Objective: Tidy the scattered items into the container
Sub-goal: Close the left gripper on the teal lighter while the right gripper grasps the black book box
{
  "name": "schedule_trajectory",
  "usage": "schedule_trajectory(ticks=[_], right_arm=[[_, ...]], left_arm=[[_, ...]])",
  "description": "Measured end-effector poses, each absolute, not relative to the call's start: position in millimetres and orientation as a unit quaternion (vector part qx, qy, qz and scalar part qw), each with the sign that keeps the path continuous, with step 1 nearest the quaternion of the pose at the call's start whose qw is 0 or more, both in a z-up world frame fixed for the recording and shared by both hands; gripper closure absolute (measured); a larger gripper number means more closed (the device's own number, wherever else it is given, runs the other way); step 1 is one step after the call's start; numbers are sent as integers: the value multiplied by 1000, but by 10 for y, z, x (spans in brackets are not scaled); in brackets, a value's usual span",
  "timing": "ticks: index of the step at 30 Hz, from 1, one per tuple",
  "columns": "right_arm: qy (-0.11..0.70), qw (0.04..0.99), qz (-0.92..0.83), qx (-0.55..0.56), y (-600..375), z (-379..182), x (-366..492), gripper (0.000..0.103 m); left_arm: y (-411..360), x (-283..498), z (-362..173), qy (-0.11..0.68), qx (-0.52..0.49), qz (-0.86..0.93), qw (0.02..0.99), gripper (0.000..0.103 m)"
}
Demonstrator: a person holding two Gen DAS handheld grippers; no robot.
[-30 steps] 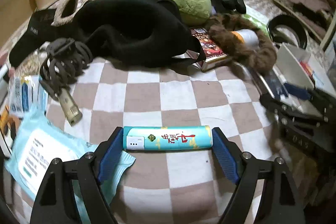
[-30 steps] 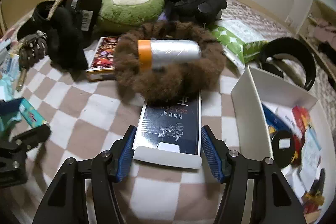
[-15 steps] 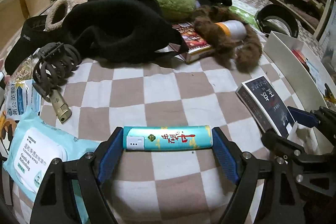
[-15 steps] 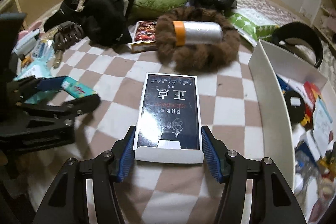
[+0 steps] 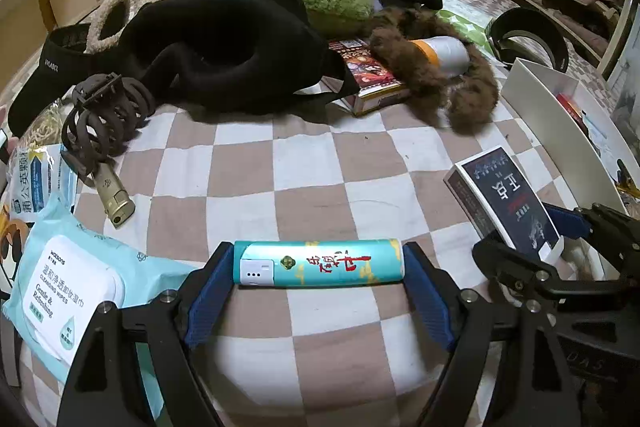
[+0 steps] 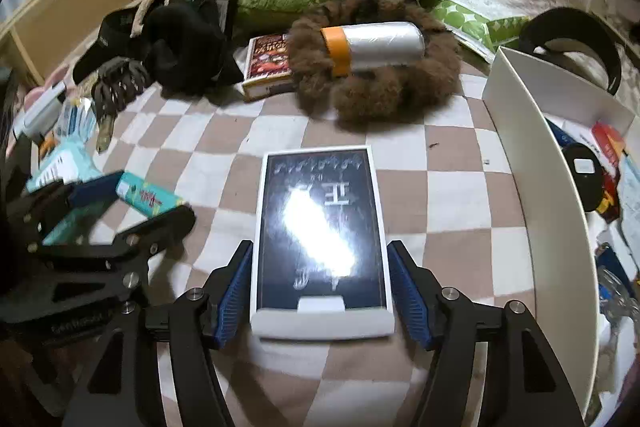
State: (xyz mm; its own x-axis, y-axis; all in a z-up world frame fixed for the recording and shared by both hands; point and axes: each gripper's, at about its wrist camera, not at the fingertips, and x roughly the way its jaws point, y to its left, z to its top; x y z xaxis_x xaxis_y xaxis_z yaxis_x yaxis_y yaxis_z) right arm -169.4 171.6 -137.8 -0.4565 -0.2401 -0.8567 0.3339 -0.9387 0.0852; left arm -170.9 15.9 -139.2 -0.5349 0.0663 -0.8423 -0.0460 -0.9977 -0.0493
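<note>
Clutter is crowding the upper half of both views: a black neck pillow (image 5: pixel 224 51), a brown hair claw (image 5: pixel 104 115), a brass lighter (image 5: pixel 114 193), a red card box (image 5: pixel 370 75) and a brown furry ring (image 6: pixel 376 75) that is cradling a silver roll (image 6: pixel 374 45) with an orange band. A pack of wet wipes (image 5: pixel 68 291) is lying at lower left of the left view, partly behind the left gripper's finger. Between the grippers and the clutter, the checkered blanket (image 5: pixel 312 171) is lying bare.

The white container (image 6: pixel 536 163) is running off the right edge of the right view, so its contents are only partly showing. Glare is washing out the print on the dark box (image 6: pixel 320 235).

The left gripper (image 5: pixel 318 267) is pinching a teal tube (image 5: pixel 318 263) crosswise, end to end, at lower centre. The right gripper (image 6: pixel 320 291) is clamping the white-rimmed dark box by its long sides, at lower centre, just left of the container wall.
</note>
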Motion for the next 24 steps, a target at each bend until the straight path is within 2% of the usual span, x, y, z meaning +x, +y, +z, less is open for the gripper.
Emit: schedule_trajectory(ticks=[3,7,24], right_arm=[[43,172,-852,492,1732,-1377,-1726,35],[36,175,-853,490,1756,-1368,-1753,42],[-77,198,-843,494,1989,-1268,-1699,42]], left_arm=[[136,-1681,-1378,-9,-482,875,41,19],[156,-1638,-1369,11,-483,874,51,18],[152,-1671,-1378,-14,-481,876,30,20]])
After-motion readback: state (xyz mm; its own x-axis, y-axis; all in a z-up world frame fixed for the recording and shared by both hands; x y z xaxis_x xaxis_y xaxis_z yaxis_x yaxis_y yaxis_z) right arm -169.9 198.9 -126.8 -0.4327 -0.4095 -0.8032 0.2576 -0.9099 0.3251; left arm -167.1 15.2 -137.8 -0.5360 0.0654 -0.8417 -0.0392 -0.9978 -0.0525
